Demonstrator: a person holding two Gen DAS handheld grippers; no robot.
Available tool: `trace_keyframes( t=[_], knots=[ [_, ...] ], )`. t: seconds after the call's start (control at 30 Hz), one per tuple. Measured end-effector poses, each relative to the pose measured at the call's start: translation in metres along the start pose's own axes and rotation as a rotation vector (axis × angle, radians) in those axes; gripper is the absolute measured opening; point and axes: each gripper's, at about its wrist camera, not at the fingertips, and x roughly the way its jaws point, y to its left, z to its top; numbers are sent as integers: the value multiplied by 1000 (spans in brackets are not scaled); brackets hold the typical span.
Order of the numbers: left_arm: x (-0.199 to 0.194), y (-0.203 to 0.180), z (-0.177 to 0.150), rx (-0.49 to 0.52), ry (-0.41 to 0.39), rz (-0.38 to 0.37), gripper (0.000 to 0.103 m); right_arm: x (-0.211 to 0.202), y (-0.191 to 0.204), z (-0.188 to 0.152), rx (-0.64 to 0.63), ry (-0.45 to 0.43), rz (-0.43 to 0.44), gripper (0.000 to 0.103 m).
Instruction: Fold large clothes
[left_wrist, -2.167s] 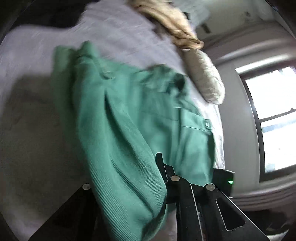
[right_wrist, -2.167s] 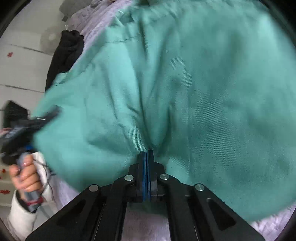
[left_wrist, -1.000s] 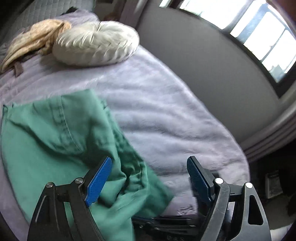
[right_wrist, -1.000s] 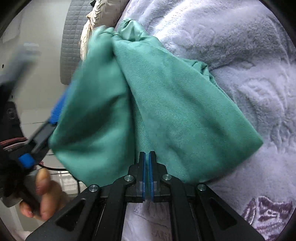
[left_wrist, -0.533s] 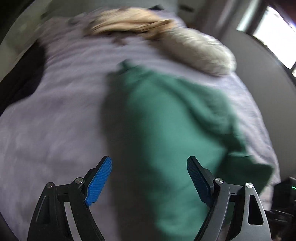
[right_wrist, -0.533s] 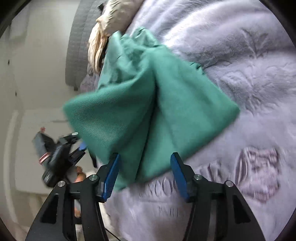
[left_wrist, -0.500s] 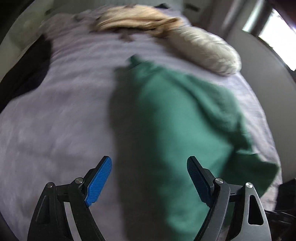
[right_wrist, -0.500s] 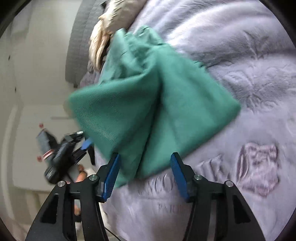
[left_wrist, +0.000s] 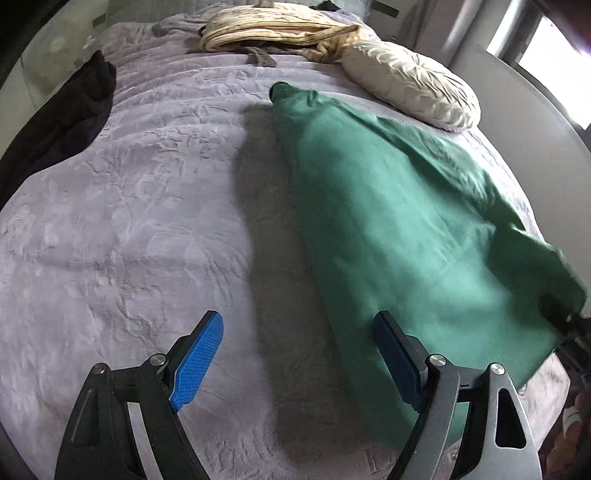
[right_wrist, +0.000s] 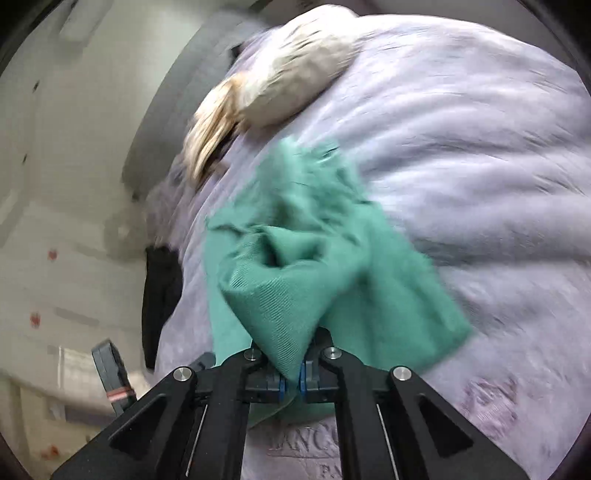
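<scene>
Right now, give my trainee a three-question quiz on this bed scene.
1. True or false: the left hand-held gripper is clamped on the green garment.
2. The right hand-held gripper holds: A) the cream pillow B) the green garment C) nothing.
3. Fill in: the dark clothing lies at the bed's ____ edge in the left wrist view.

Key: 1 false, its jaws stand open over the lilac blanket; 2 B; 3 left.

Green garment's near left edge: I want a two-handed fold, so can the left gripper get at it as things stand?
Probably yes. The left gripper is open above the lilac blanket, and nothing lies between it and the green garment.
</scene>
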Motion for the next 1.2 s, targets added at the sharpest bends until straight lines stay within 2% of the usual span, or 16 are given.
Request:
trace_keyframes(
  t=[0.1,0.13,0.2,0.23,0.33,0.43,0.47,0.53,0.57,0.63,0.8,0.87,0.9,1.03,1.13,1.2],
  knots=[
    [10,-1,-6,6,4,3,87,-7,-51,-24,167,23,-68,5],
    [12,-1,-7,11,5,16,95,-6,-65,-29,218,44,-71,5],
    [13,0,-8,13,3,31,96,-1,-92,-41,335,97,-32,5],
    [12,1,-8,12,5,29,96,-5,-93,-41,344,106,-22,6],
    [5,3,-4,5,20,29,96,-30,-79,-35,246,116,-56,12],
    [-3,1,-3,6,24,3,96,-62,-44,-22,48,92,-63,16],
    [-5,-1,-3,10,25,-8,96,-68,-32,-16,-5,89,-66,23],
    [-5,-8,-6,29,36,-23,96,-62,-9,7,-104,94,-72,70],
    [-4,-12,-8,41,43,-21,96,-55,1,19,-138,85,-76,70],
    [2,-17,-14,45,64,-9,96,-35,19,43,-196,96,-79,68],
    [3,-13,-19,-38,80,-35,96,43,39,90,-283,159,-125,64],
    [2,-13,-19,-47,84,-29,96,68,42,97,-323,198,-154,31],
    [1,-14,-18,-47,86,-29,96,79,45,102,-343,221,-173,6],
    [0,-20,-18,-28,82,-32,96,84,46,109,-372,205,-196,5],
    [7,-25,-20,-12,94,-26,96,100,22,111,-345,240,-234,5],
    [12,-27,-24,14,87,-14,101,110,7,112,-326,261,-239,5]
  ],
)
